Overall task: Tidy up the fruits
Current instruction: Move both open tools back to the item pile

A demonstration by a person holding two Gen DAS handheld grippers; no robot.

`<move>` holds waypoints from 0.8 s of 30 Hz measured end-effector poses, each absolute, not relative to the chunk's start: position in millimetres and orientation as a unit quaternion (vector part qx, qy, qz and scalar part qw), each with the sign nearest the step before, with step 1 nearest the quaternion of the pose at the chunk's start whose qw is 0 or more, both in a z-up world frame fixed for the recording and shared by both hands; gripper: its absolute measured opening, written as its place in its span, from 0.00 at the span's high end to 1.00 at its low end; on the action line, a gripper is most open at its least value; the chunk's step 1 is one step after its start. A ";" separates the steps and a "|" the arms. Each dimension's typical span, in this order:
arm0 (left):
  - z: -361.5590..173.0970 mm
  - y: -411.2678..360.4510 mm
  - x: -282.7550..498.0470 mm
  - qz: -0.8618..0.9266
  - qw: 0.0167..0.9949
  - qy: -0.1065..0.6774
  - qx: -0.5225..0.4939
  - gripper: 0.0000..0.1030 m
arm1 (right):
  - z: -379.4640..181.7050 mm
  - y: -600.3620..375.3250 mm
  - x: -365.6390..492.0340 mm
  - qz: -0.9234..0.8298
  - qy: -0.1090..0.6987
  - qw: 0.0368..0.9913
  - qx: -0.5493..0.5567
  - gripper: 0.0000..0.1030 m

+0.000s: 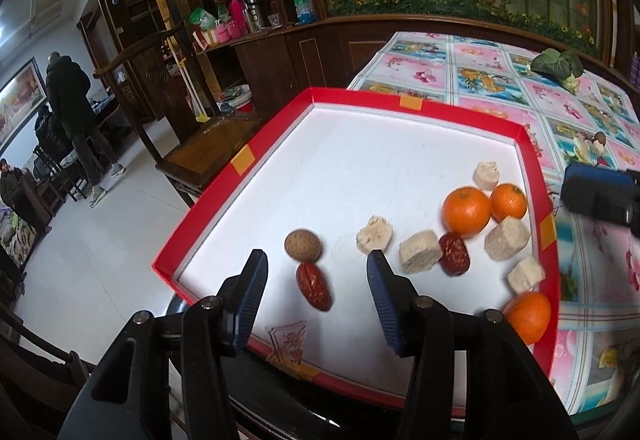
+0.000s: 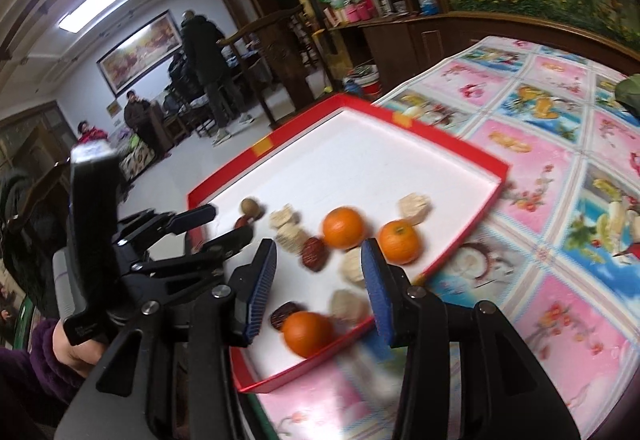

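Fruits lie scattered in the red tray [image 1: 536, 156] on the tablecloth [image 1: 480, 72]: oranges [image 1: 466, 209] and dates [image 1: 313, 285] mixed together, so sorting seems barely begun. Left gripper [image 1: 318, 266] and right gripper [image 2: 319, 253] hover wide open, empty, probably choosing a first pick.

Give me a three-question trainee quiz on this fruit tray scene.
1. How many oranges lie in the red tray?
2. True or false: the left claw grips a red date.
3. Which sits on the tablecloth outside the tray: A) leafy vegetable B) walnut C) orange?

Key: 1. Three. 2. False; it is open, the date between its fingers. 3. A.
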State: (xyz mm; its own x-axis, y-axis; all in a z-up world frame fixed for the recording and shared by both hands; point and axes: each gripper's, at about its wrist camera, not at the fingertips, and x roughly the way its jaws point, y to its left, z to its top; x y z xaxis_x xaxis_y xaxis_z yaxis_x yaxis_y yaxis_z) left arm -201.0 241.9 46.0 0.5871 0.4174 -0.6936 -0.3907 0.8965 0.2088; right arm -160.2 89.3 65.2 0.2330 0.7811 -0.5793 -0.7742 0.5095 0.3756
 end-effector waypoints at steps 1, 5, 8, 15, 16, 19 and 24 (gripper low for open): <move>47.9 240.4 -199.2 0.227 0.891 0.392 0.019 0.48 | 66.4 84.8 -156.0 0.490 0.370 0.789 0.010 0.55; 57.1 229.2 -189.7 0.216 0.898 0.383 0.031 0.46 | 73.2 59.2 -132.0 0.462 0.366 0.807 0.037 0.55; 66.0 213.1 -179.8 0.197 0.906 0.372 0.039 0.44 | 80.1 28.3 -106.6 0.430 0.360 0.825 0.067 0.55; 79.9 153.1 -145.0 0.124 0.924 0.354 0.078 0.39 | 87.7 -69.7 -47.8 0.332 0.352 0.862 0.149 0.49; 81.1 142.5 -138.8 0.110 0.926 0.352 0.083 0.38 | 87.4 -82.5 -40.0 0.320 0.354 0.864 0.159 0.48; 81.7 117.7 -124.9 0.084 0.929 0.348 0.093 0.33 | 83.7 -123.4 -20.6 0.280 0.360 0.869 0.192 0.48; 73.0 80.6 -97.6 0.041 0.926 0.360 0.105 0.32 | 67.7 -162.2 3.2 0.251 0.386 0.850 0.256 0.48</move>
State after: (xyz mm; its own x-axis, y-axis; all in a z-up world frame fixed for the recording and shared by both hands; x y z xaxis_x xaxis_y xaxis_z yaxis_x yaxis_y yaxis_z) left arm -97.6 80.6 73.0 0.7375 0.1511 -0.6583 -0.0004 0.9748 0.2233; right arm 3.2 -162.2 67.7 0.5756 0.6241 -0.5284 -0.2292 0.7434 0.6283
